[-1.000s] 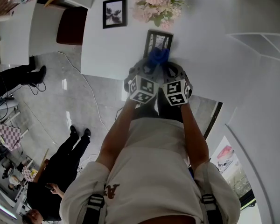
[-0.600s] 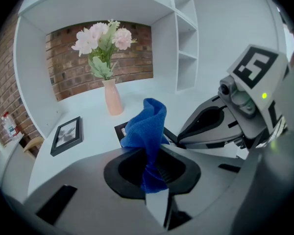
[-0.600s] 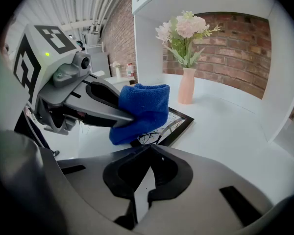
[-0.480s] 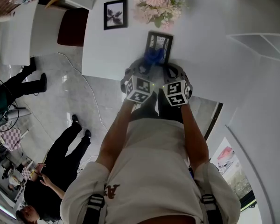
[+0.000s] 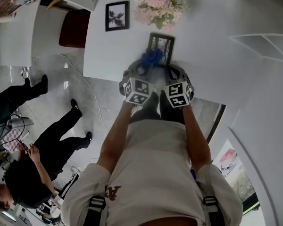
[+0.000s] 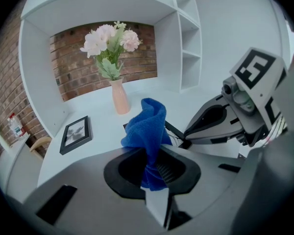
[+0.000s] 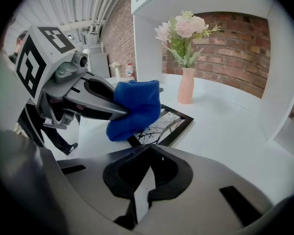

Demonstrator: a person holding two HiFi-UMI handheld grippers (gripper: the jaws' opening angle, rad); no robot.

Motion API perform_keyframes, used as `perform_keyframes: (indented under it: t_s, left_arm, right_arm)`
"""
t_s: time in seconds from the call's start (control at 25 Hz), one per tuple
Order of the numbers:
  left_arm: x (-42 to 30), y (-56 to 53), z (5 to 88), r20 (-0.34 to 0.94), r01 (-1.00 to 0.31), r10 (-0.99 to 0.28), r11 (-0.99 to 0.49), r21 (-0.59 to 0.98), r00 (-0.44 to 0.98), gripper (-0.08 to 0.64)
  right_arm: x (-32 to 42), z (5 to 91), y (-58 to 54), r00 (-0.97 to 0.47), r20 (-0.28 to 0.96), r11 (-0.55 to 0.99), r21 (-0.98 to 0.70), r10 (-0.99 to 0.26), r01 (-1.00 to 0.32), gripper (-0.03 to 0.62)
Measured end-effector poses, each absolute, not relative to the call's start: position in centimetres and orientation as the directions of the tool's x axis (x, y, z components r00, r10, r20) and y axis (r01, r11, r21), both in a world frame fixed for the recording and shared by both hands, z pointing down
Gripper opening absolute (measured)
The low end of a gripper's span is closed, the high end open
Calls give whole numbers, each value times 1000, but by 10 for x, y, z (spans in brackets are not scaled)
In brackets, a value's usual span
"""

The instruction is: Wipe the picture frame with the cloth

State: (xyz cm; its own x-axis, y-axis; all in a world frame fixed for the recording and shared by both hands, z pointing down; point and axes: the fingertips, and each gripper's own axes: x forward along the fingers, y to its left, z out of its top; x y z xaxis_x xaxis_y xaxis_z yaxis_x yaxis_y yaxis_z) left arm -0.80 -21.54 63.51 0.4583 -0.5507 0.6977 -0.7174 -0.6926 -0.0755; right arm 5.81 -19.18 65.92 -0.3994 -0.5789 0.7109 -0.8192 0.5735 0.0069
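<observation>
A black picture frame (image 5: 161, 42) with a tree print lies flat on the white desk (image 5: 203, 55). My left gripper (image 6: 154, 151) is shut on a blue cloth (image 6: 149, 126), whose bunched end rests over the frame's near left part (image 7: 169, 125). The right gripper view shows that cloth (image 7: 134, 106) pinched in the left gripper's fingers (image 7: 95, 104). My right gripper (image 7: 150, 148) is shut with nothing between its jaws. Its tips are at the frame's near edge, just right of the cloth (image 5: 152, 57); contact cannot be told.
A pink vase of flowers (image 6: 118, 94) stands behind the frame, and a second small framed picture (image 5: 117, 15) lies to the left. White shelving (image 6: 186, 43) rises at the right. People (image 5: 42, 149) stand on the tiled floor left of the desk.
The left gripper and the blue cloth have shifted a little to the left over the frame. The right gripper has stayed put. The people on the floor have walked.
</observation>
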Motion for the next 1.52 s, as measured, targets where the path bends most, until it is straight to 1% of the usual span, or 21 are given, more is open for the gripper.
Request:
perform_keyframes:
  t_s: [0.36, 0.8, 1.08, 1.52]
  left_arm:
    - [-24, -222, 619, 683, -748, -588, -658, -91, 434, 49]
    - [14, -242, 564, 575, -724, -628, -684, -86, 525, 49]
    - [50, -248, 566, 560, -677, -592, -732, -75, 579, 49]
    - [77, -251, 604, 613, -630, -527, -774, -60, 588, 49]
  right_arm:
    - [58, 660, -192, -403, 709, 574, 2, -579, -819, -2]
    - [58, 659, -192, -403, 706, 570, 2, -582, -821, -3]
    - [57, 659, -191, -407, 704, 569, -6, -582, -822, -2]
    - [58, 658, -191, -419, 699, 576, -14, -579, -818, -2]
